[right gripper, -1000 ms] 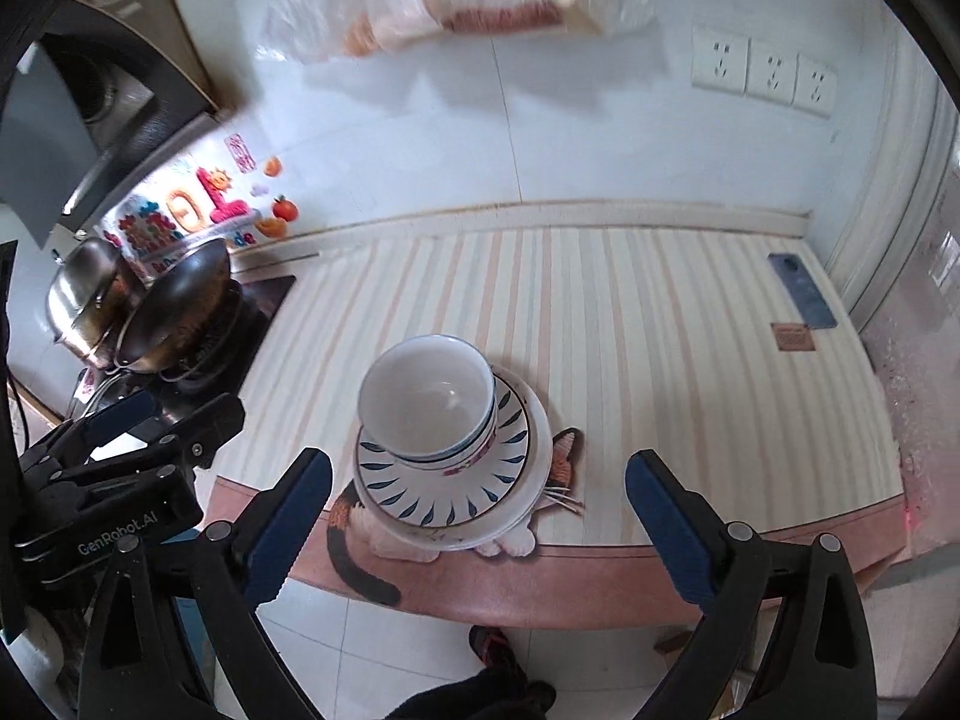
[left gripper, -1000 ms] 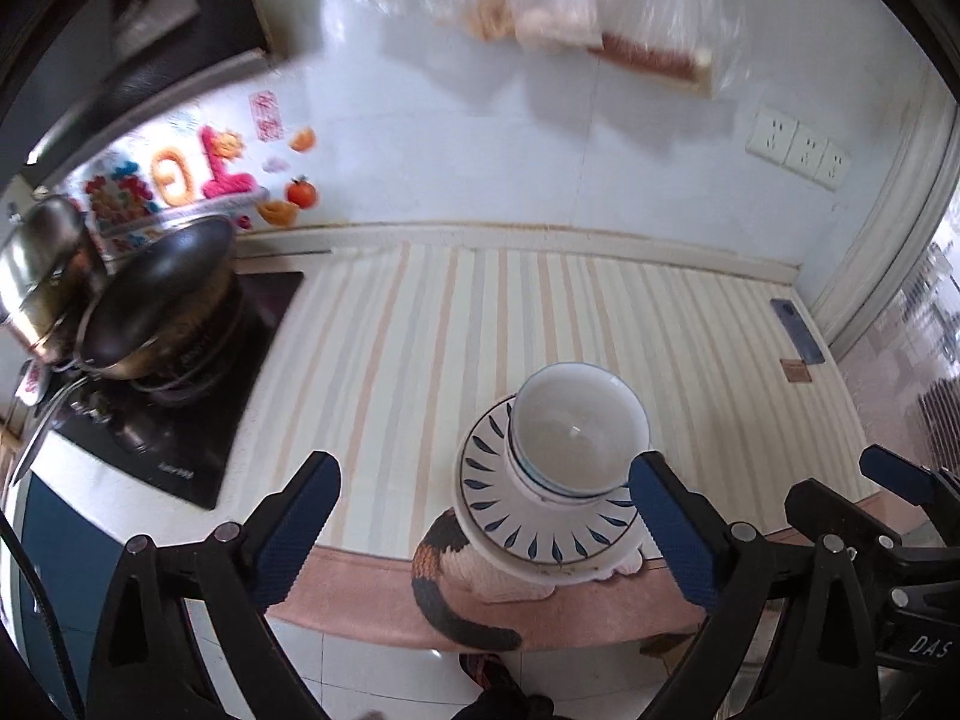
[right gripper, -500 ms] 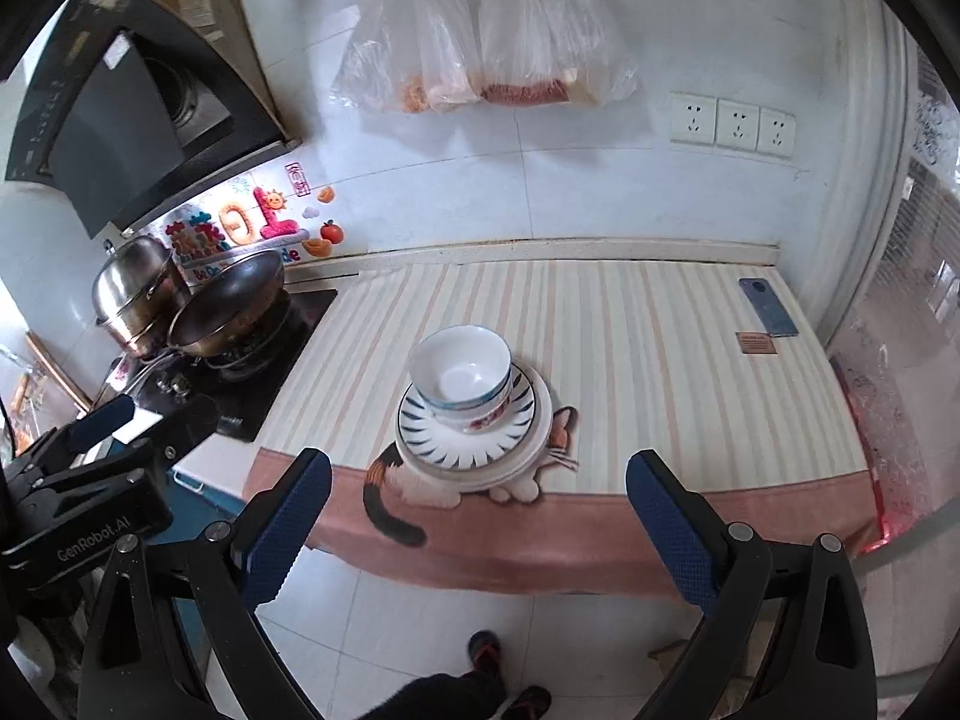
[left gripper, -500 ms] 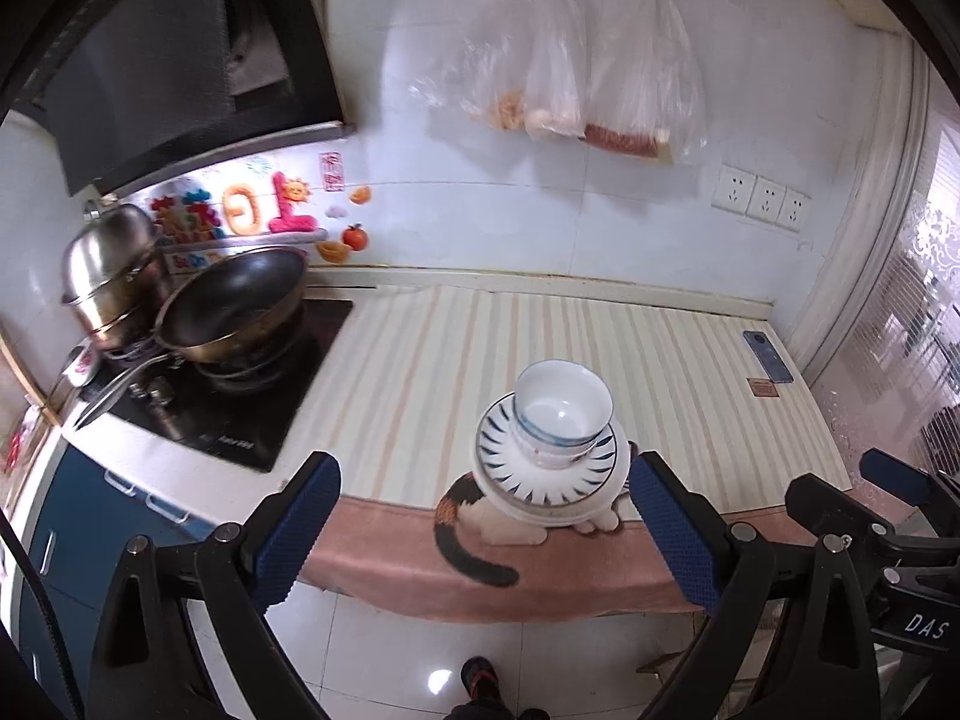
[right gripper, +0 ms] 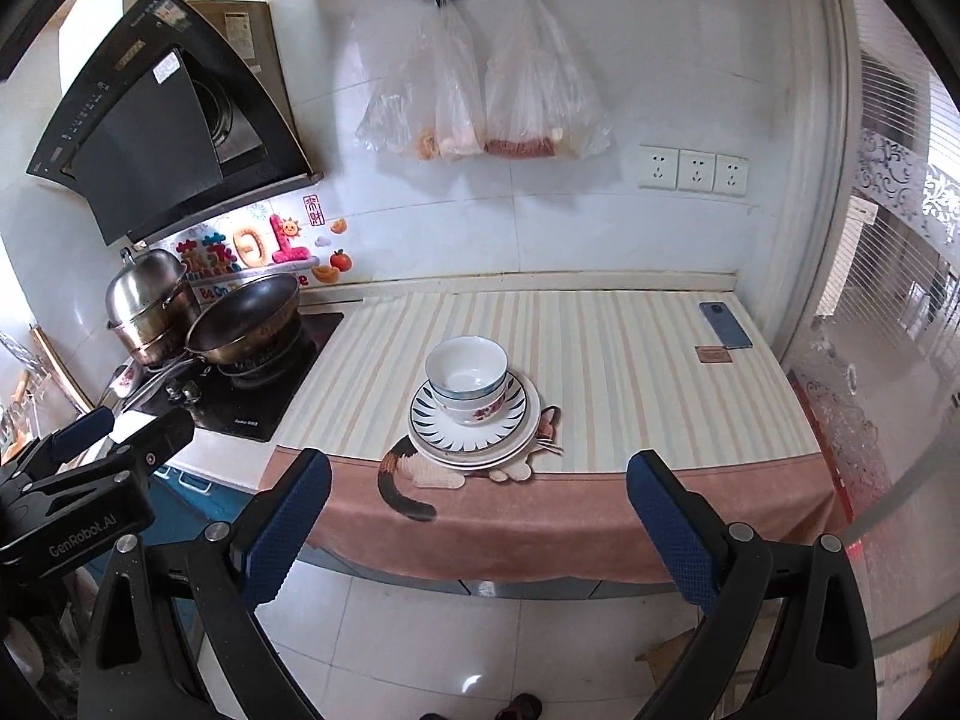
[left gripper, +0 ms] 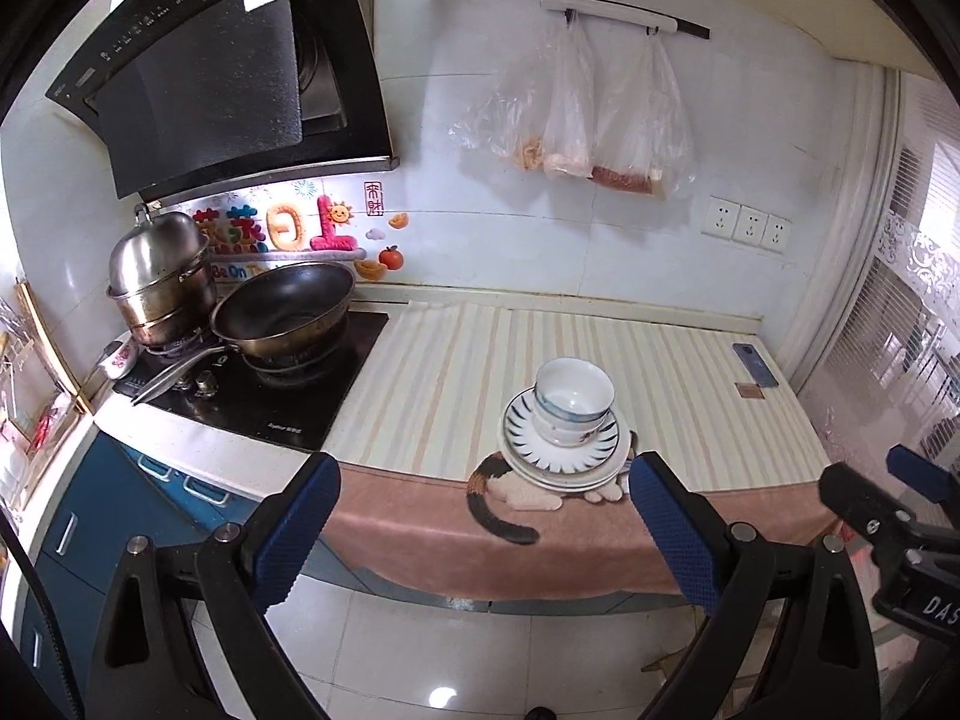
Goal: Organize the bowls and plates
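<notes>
White bowls (left gripper: 573,401) (right gripper: 468,378) sit nested on a stack of plates (left gripper: 561,462) (right gripper: 474,438), the top plate having a blue leaf rim. The stack rests near the front edge of a striped counter (left gripper: 456,372) (right gripper: 600,348). My left gripper (left gripper: 483,519) is open, held back off the counter over the floor, with nothing between its blue pads. My right gripper (right gripper: 477,513) is open too, equally far back and empty. Each gripper shows at the edge of the other's view.
A black wok (left gripper: 282,315) (right gripper: 243,318) and a steel pot (left gripper: 159,276) (right gripper: 150,300) stand on the hob at the left. A phone (left gripper: 755,365) (right gripper: 725,324) lies at the counter's right end. Plastic bags (left gripper: 576,114) hang on the wall. A pink cat-print cloth (left gripper: 540,528) drapes the front edge.
Both grippers have pulled back and up from the counter; the stack of bowls and plates now looks much smaller and farther. The dishes have not moved. Both stay open.
</notes>
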`<state>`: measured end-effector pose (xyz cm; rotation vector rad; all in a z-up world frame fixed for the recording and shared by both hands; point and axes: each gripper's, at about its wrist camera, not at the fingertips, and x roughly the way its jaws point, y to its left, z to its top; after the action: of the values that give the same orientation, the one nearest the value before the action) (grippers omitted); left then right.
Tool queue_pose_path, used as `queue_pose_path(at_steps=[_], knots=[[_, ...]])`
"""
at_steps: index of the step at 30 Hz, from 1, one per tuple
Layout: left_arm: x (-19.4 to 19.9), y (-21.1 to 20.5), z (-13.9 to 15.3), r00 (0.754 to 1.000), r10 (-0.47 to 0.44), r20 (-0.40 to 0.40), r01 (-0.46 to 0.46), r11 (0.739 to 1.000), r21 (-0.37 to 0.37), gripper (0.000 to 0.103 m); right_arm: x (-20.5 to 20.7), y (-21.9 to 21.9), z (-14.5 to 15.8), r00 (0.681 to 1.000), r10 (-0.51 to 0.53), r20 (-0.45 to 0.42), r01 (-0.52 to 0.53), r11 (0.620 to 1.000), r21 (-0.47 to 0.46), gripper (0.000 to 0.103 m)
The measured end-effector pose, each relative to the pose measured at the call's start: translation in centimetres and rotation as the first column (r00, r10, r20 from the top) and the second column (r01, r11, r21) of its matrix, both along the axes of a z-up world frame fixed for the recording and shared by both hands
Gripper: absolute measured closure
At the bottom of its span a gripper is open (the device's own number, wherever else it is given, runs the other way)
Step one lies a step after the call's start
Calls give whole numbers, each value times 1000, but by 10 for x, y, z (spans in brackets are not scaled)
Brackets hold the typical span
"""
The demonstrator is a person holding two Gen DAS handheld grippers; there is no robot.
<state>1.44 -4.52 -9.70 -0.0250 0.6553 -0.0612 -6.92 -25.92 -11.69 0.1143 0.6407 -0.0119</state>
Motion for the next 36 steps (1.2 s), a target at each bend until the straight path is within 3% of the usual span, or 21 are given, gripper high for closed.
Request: queue_pose_path(at_steps=[15, 36], knots=[[-40, 17, -6, 1000, -19, -21, 20, 1000, 24, 4, -36, 23, -2, 1000, -10, 0, 10, 1000, -20, 2], [-48, 21, -5, 1000, -14, 0, 14, 1000, 18, 4, -43, 30, 0, 1000, -7, 13, 8, 999, -33, 2]])
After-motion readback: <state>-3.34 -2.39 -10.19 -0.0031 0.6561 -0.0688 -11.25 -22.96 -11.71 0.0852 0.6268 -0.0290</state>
